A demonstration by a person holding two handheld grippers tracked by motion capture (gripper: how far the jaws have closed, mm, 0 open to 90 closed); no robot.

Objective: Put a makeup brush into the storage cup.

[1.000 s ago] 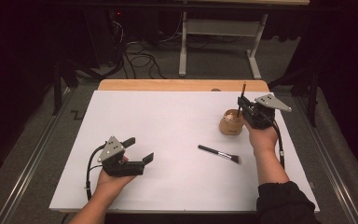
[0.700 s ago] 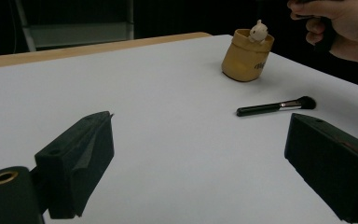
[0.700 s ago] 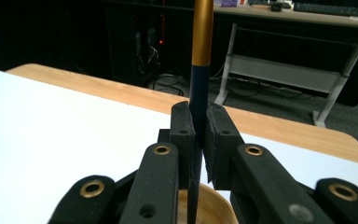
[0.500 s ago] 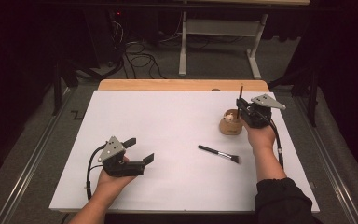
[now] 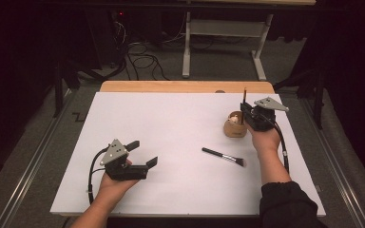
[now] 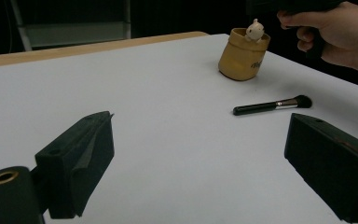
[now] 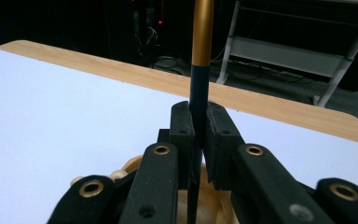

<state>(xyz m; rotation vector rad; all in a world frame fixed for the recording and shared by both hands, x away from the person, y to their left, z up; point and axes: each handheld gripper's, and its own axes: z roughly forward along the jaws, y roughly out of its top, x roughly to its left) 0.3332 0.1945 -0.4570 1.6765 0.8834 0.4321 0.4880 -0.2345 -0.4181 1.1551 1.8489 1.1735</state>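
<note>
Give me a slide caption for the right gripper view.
Right tongs clamp an upright dark, gold-topped brush handle over the tan holder.

Left claw point(image 6: 200, 154): jaws wide apart, nothing between them, only bare white surface point(image 6: 168, 116). Tan cup point(image 6: 243, 55) upright at far right of surface, small cream figure point(image 6: 254, 30) poking out of top. Black makeup brush point(image 6: 272, 105) flat on surface just in front of cup, apart from it, bristles pointing right. Hand point(image 6: 335, 32) at top right, above and beside cup, gripping dark object, cut off by frame edge. Wooden edge point(image 6: 93, 46) beyond white sheet.
</note>
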